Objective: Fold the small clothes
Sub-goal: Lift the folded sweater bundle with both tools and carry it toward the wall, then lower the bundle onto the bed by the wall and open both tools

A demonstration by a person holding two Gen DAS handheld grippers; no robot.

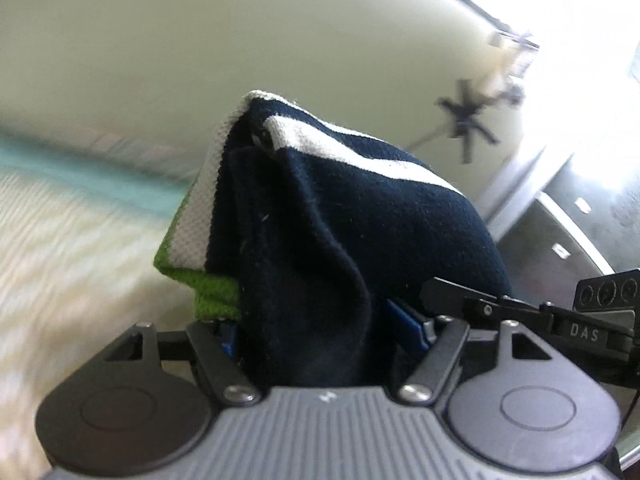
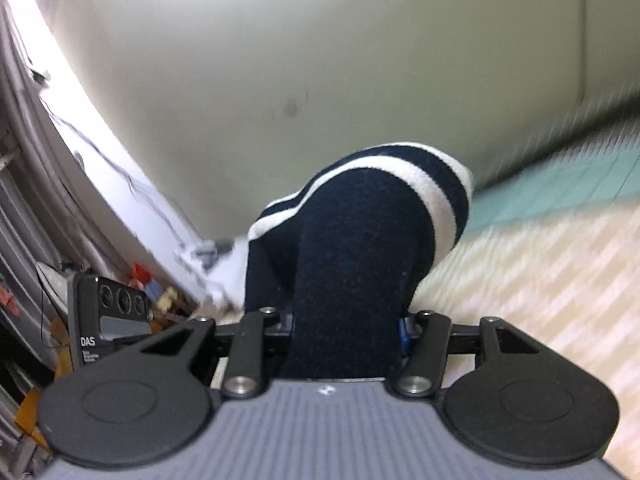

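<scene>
1. The left gripper (image 1: 320, 320) is clamping a bunched fold of the garment (image 1: 340, 216), its blue-lined fingers (image 1: 412, 328) pressing in on the cloth from both sides.
2. The right gripper (image 2: 344, 328) is pinching another bunch of the same garment (image 2: 360, 248) between its jaws.
3. Both grippers are pointing forward and somewhat downward, with the cloth draping back over their fingers and hiding the tips.
</scene>
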